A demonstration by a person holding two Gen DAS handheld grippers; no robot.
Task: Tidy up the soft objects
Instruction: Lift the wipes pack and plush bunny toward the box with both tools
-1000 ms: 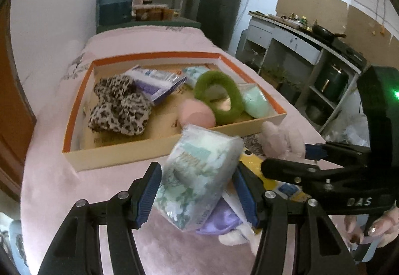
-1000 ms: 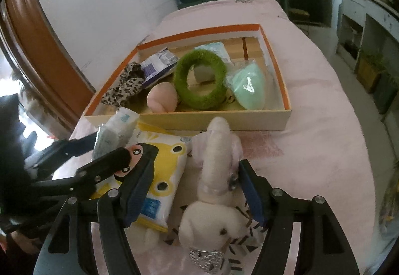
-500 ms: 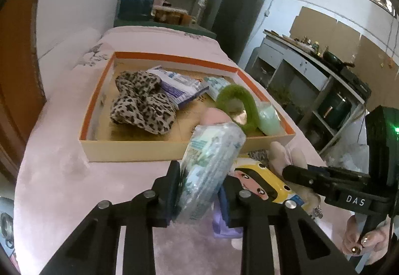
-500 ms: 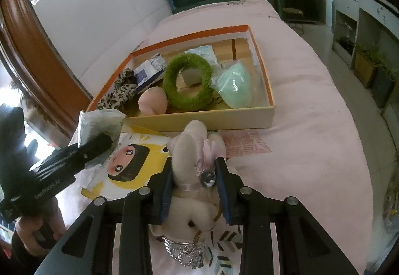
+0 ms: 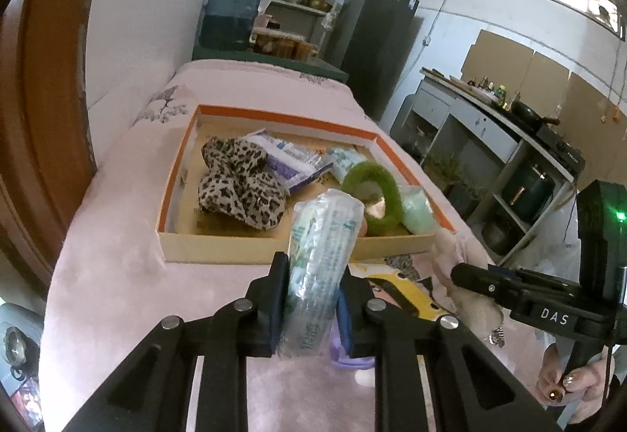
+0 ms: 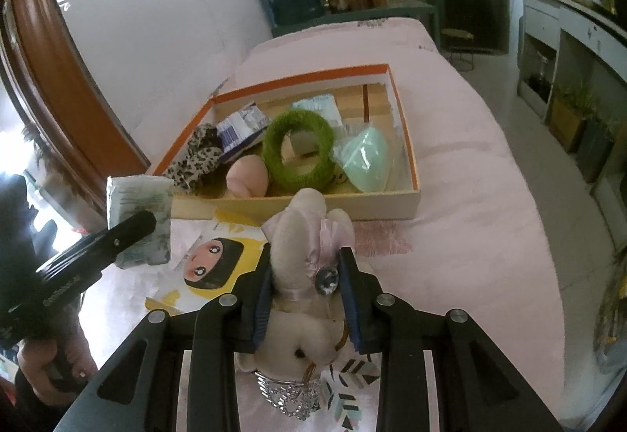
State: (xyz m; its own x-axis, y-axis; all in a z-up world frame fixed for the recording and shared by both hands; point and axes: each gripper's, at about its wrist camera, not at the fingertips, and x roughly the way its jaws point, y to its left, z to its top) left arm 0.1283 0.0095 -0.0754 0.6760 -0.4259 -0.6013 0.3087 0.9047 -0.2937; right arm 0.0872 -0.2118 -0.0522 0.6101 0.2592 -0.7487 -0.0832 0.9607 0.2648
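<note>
A tissue pack [image 5: 321, 236] in clear floral wrap stands upright between my left gripper's [image 5: 313, 275] blue pads, squeezed thin. The jaws are closing on it, and it is held above the pink cloth in front of the box. My right gripper [image 6: 307, 267] is shut on a cream plush rabbit [image 6: 301, 220], its ears pointing toward the orange-rimmed box [image 6: 395, 205]. In the right wrist view the tissue pack [image 6: 137, 193] shows at the left. The box holds a leopard scrunchie [image 5: 239, 181], a green fuzzy ring [image 5: 376, 193], a mint pouch [image 5: 417, 208] and a pink ball [image 6: 247, 177].
A yellow pack with a cartoon face [image 6: 211, 267] lies on the pink cloth between the grippers. A purple packet [image 5: 345, 353] sits under the left jaws. A brown door frame [image 5: 51, 118] is on the left, cabinets [image 5: 490, 142] on the right. A person's hands hold both tools.
Both grippers went from wide open to closed, the left on the tissue pack and the right on the plush rabbit. The left then lifted the pack and turned it upright.
</note>
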